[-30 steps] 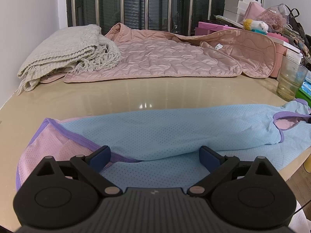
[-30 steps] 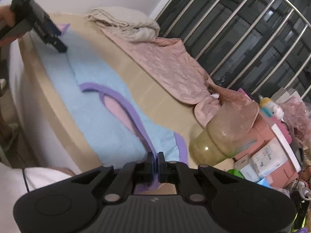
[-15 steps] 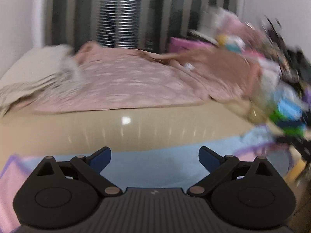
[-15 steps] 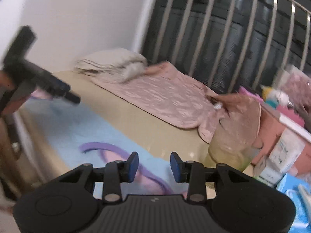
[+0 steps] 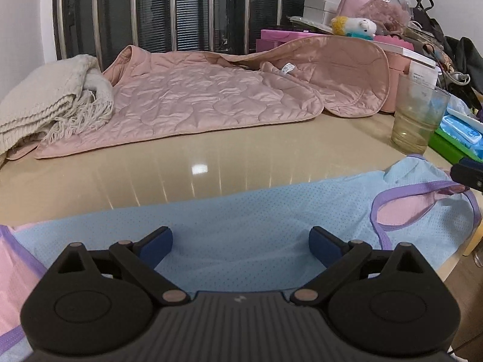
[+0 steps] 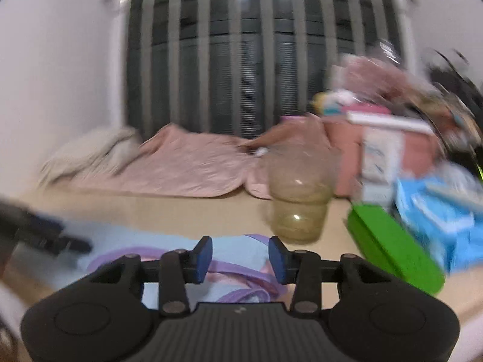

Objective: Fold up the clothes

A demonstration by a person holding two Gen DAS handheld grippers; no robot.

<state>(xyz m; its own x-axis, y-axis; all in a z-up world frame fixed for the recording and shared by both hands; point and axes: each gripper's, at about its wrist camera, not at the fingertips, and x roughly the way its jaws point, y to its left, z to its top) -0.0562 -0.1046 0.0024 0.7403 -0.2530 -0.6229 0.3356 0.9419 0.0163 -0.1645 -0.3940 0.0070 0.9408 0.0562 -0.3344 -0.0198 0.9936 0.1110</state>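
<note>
Since a second ago the right gripper (image 6: 240,255) has let go of the shirt's purple trim; its jaws now stand apart. Left gripper (image 5: 241,241) hangs wide open, holding nothing. Across the lower frame the blue shirt (image 5: 241,220) lies flat on the table (image 5: 193,163), apparently folded once lengthwise; further folds remain.

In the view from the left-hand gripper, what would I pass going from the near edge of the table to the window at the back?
Left gripper → light blue garment → bare tan table → pink quilted blanket → barred window.
</note>
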